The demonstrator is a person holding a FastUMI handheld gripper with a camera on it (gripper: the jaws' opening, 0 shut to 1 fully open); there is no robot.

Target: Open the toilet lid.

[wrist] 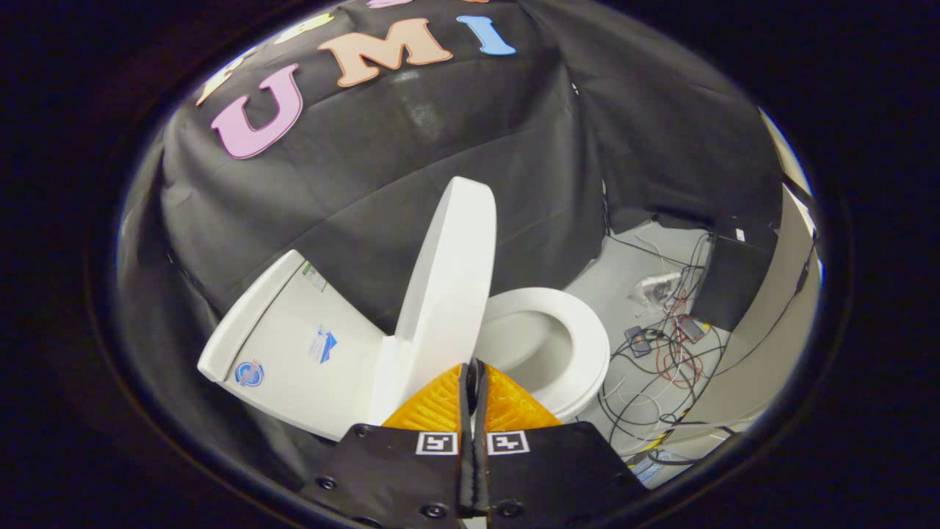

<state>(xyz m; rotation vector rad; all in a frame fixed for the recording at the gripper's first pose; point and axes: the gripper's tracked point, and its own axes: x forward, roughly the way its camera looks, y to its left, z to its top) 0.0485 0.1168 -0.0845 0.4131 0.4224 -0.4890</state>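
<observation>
At the bottom centre of the frame, the gripper (472,373) is showing its two fingers pressed together with nothing between them. Just beyond them, at the centre, the toilet lid (448,283) is standing raised, near upright, between the tank (294,338) at lower left and the open seat (580,345) at centre right. The lid is looking stiff, smooth and probably slippery, light on its hinge; its free rim is seeming the best hold. Cables (661,345) are lying on the floor farther right.
</observation>
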